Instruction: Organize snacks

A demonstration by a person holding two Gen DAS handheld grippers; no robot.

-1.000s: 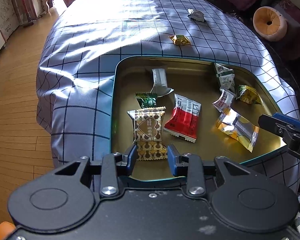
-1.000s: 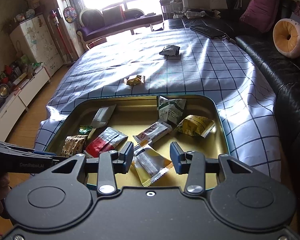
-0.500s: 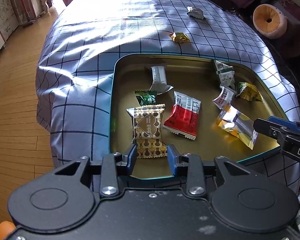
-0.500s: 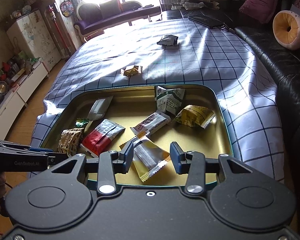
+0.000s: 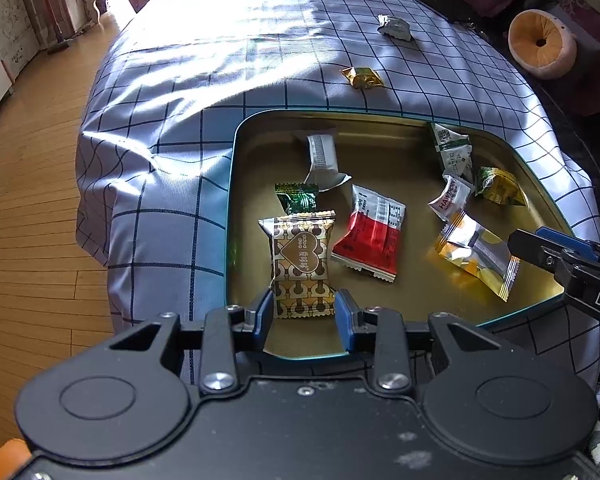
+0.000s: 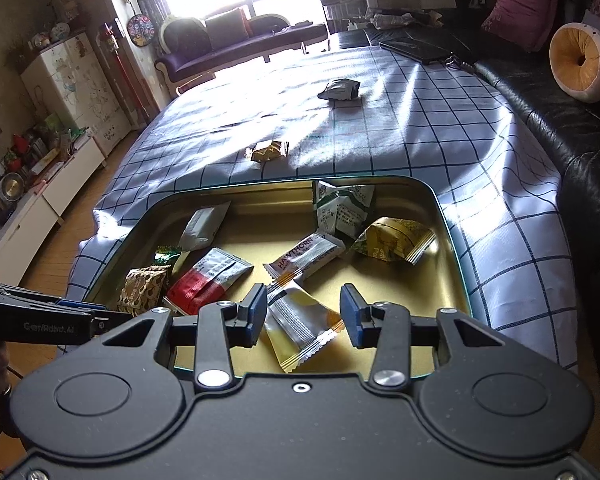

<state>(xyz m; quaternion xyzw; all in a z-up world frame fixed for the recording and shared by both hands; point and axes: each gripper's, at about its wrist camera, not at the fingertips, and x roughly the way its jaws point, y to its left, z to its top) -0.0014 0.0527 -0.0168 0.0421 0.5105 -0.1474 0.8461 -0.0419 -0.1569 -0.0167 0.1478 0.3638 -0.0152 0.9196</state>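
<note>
Most snacks already lie in the tin; a gold candy and a silver packet remain on the surface. Both jaws are open and hold nothing.

Left gripper and right gripper hover, jaws parted.

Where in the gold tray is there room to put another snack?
In the tray, bare gold shows between the white packet and the green-and-white packet. More lies along the near rim, right of the left claw. The right side is crowded.
</note>
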